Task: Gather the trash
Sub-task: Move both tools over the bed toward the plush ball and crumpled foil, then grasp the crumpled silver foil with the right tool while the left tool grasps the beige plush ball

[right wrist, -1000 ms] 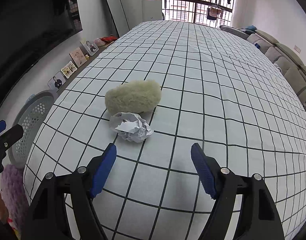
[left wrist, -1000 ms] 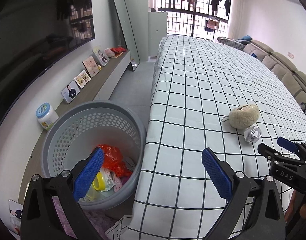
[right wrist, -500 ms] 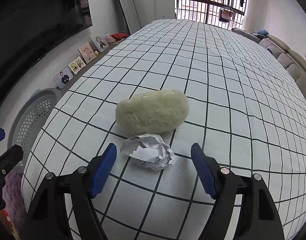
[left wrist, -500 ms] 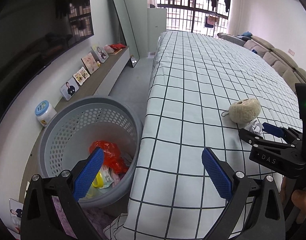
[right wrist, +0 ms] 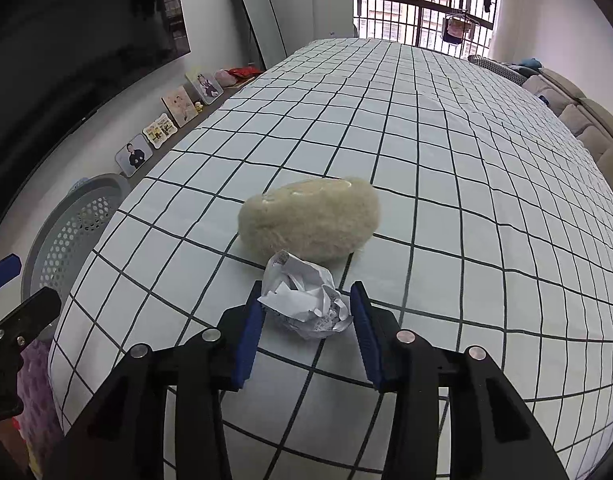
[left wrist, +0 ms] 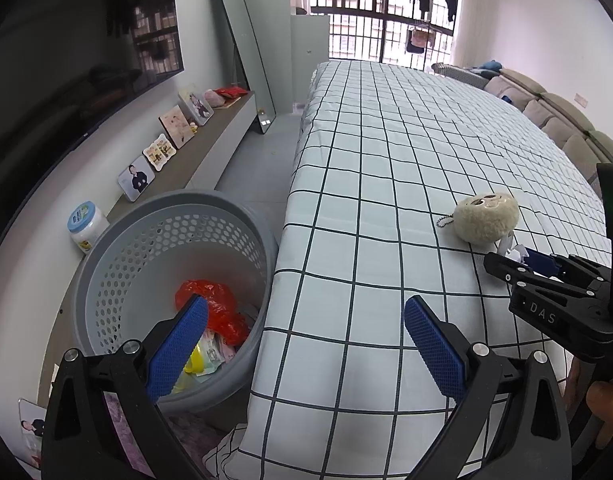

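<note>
Right claw (right wrist: 306, 316) just closing, pads at paper wad (right wrist: 306, 300) flanks, plush (right wrist: 308, 220) touching far side. Left claw (left wrist: 302, 344) wide open, empty, over bed (left wrist: 386, 160) edge by basket (left wrist: 118, 264).

Bed (right wrist: 466, 200): wide bare checked cover beyond.
Plush toy (right wrist: 310, 220): blocks the way just behind the paper ball (right wrist: 306, 304) (touching it).
Basket (left wrist: 118, 264): mouth open.

1. The left black gripper with blue ribbed pads (left wrist: 304, 340) points steeply downward, its jaws spread wide with nothing between them.
2. The right black gripper with blue pads (right wrist: 306, 312) also tilts downward; its jaws have just been closing, and a crumpled white paper ball (right wrist: 306, 300) sits between them with both pads at its sides.
3. Fingers (left wrist: 604, 400) show at the near right edge.
</note>
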Action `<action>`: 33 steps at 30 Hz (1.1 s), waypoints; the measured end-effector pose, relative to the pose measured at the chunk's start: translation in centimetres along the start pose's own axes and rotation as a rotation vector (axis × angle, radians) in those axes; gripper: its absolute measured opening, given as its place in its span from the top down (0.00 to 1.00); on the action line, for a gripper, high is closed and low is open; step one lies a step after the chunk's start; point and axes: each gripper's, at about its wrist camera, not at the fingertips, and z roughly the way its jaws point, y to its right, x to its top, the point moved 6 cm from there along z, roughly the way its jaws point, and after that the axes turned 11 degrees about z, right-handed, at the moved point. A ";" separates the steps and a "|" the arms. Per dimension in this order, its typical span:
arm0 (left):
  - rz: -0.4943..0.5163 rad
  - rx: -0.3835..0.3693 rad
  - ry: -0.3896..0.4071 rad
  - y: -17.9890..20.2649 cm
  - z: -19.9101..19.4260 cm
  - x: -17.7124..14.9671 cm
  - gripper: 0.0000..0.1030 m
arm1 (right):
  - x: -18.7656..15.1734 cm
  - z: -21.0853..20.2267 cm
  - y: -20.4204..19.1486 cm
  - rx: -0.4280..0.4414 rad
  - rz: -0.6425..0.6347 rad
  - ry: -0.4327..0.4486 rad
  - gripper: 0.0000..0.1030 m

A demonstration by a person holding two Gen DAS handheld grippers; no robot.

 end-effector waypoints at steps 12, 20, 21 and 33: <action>0.063 -0.041 0.021 4.3 0.3 1.9 0.06 | -1.3 -4.2 8.0 -0.093 0.114 0.052 0.60; 0.097 -0.122 0.026 8.7 1.8 4.3 0.06 | -1.9 -4.4 13.4 -0.134 0.202 0.054 0.60; 0.100 -0.130 0.022 9.3 2.2 4.6 0.06 | -2.0 -4.3 13.9 -0.134 0.213 0.053 0.60; 0.182 -0.179 -0.007 14.5 4.9 6.3 0.06 | -1.9 -4.0 15.9 -0.087 0.287 0.065 0.59</action>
